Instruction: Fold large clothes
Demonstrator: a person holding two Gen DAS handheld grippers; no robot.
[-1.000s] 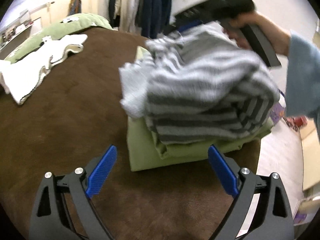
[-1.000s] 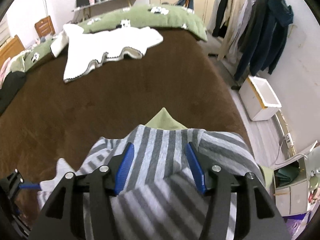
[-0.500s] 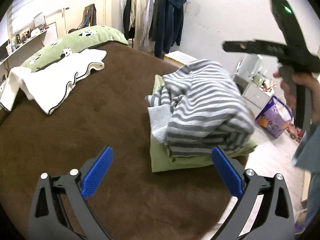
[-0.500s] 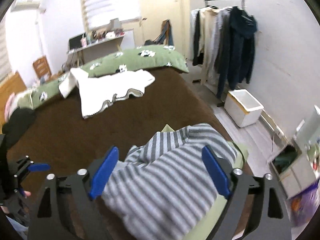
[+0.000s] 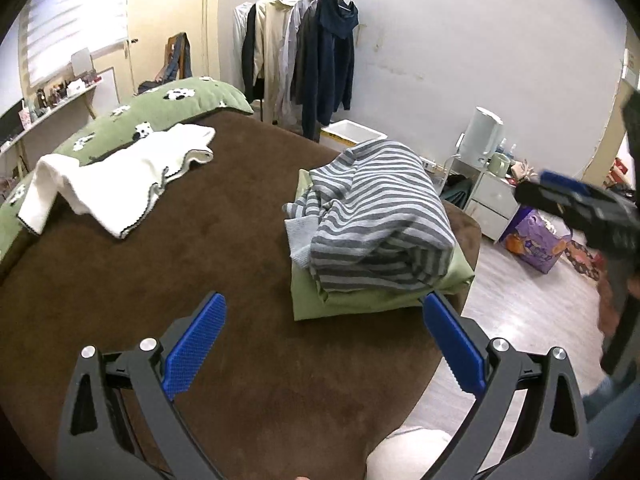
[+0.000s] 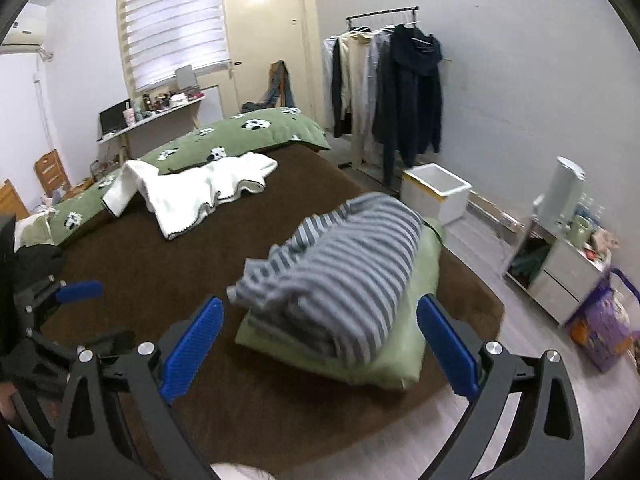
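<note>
Now both claws point down at the bed (image 5: pixel 160 264). Left claw (image 5: pixel 324 340) is wide open and empty. Right claw (image 6: pixel 320 344) is opening, empty too. Striped top (image 5: pixel 376 216) lies on a green pile (image 5: pixel 360 300).

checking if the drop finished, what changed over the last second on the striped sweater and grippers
The right gripper let go of the striped sweater, drew back off it, and its jaws are opening with nothing between them. The sweater now lies bunched on the folded green garment. The left gripper pulled back too, open and empty. The white garment and brown bed cover stayed put.
</note>
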